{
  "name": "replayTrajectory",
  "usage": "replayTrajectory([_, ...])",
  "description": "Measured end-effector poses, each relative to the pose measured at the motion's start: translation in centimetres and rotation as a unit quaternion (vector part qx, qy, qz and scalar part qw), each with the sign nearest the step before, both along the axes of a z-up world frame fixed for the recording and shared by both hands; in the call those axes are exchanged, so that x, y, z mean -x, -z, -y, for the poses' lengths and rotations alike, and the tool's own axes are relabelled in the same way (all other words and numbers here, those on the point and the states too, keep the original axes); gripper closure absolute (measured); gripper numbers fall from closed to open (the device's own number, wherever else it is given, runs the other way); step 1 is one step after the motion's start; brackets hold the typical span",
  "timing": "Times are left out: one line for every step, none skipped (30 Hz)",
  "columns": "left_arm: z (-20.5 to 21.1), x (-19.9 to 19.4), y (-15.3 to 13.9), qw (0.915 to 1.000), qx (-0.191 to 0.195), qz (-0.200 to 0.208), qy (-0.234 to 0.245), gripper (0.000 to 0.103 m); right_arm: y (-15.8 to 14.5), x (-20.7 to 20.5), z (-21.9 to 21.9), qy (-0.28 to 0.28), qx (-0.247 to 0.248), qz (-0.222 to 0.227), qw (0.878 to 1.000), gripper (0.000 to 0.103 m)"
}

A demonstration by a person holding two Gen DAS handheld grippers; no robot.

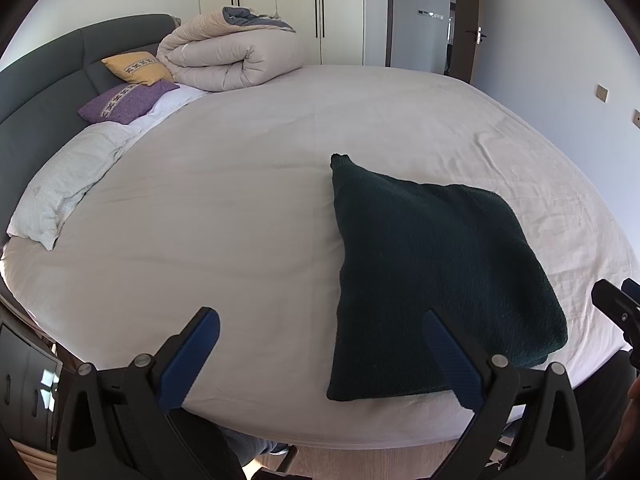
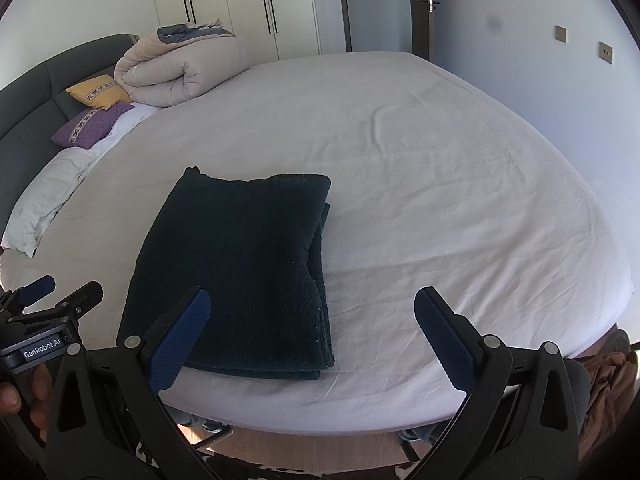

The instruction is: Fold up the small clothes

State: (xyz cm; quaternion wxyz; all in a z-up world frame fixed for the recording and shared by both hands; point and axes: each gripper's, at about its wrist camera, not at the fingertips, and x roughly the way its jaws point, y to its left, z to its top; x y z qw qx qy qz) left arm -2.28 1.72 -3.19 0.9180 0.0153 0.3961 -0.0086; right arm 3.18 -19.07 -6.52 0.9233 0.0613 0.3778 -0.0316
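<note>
A dark green knitted garment (image 1: pixel 432 272) lies folded in a flat stack on the white bed sheet (image 1: pixel 240 208) near the bed's front edge; it also shows in the right wrist view (image 2: pixel 244 268). My left gripper (image 1: pixel 320 328) is open and empty, above the front edge just left of the garment. My right gripper (image 2: pixel 312 308) is open and empty, just right of the garment's near end. Each gripper shows at the edge of the other's view: the right one (image 1: pixel 618 304) and the left one (image 2: pixel 60 292).
A rolled beige duvet (image 1: pixel 232 56), a yellow cushion (image 1: pixel 136 67), a purple cushion (image 1: pixel 128 102) and a white pillow (image 1: pixel 64 192) lie by the dark headboard (image 1: pixel 36 92) at far left. Wardrobe doors (image 1: pixel 280 4) and a doorway stand behind. Wooden floor lies below the bed's edge.
</note>
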Motion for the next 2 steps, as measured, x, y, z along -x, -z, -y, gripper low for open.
replayTrajectory([-0.02,-0.03,-0.02,1.0000,-0.002,0.001,0.000,0.000,0.05,0.02,-0.07,0.000,0.000,-0.001,1.000,0.000])
replayTrajectory([-0.04,-0.06,-0.02,1.0000,-0.002,0.001,0.001,0.000,0.08,-0.06,-0.07,0.000,-0.001,-0.002,1.000,0.000])
